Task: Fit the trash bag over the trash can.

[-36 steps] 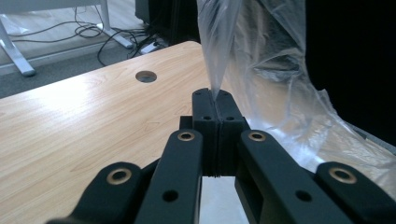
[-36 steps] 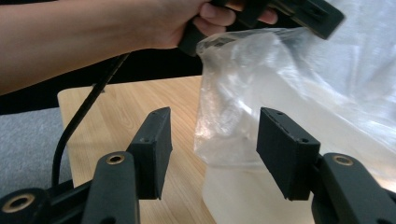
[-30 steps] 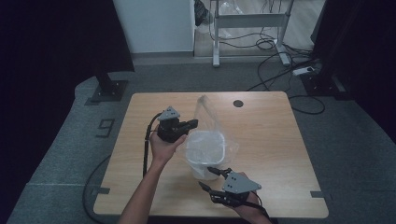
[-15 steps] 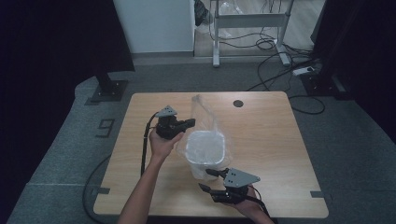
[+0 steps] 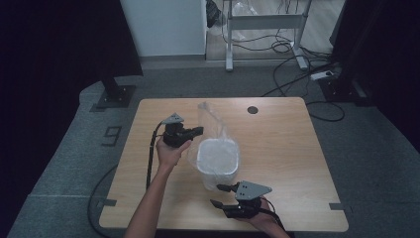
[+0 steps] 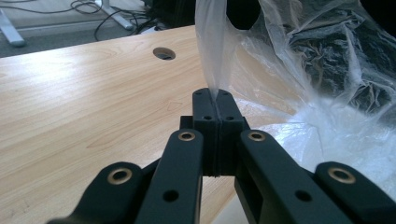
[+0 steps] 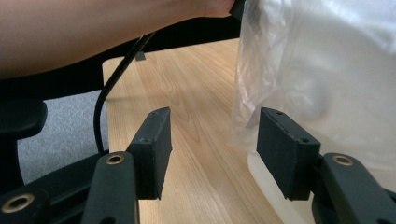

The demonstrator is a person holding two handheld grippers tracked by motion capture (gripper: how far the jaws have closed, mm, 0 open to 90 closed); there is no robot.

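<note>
The left hand-held gripper (image 6: pixel 217 109) has its jaws pressed together on a fold of the clear plastic bag (image 5: pixel 210 121), pinching the film where it rises in a narrow tongue straight ahead of the fingertips. In the high view this same left hand-held gripper (image 5: pixel 190 133) sits just to the left of the white container (image 5: pixel 218 158), with the bag draped over and around that container and its free edge standing up beyond the jaws. The right hand-held gripper (image 7: pixel 212 140) has its jaws spread with nothing between them; the bag-wrapped container lies just ahead and toward its right jaw, the film close to touching that pad (image 7: pixel 285 149). Seen from above, the right hand-held gripper (image 5: pixel 223 196) lies just on the person's side of the container, jaws pointing left across the worktop (image 5: pixel 287 148), so it is the nearer one to the container's near wall. The raised flap runs away from the person, upright. Judging by this, the next move turns on the right jaws closing on the near film. No label, brand or writing can be read on bag or container.
</note>
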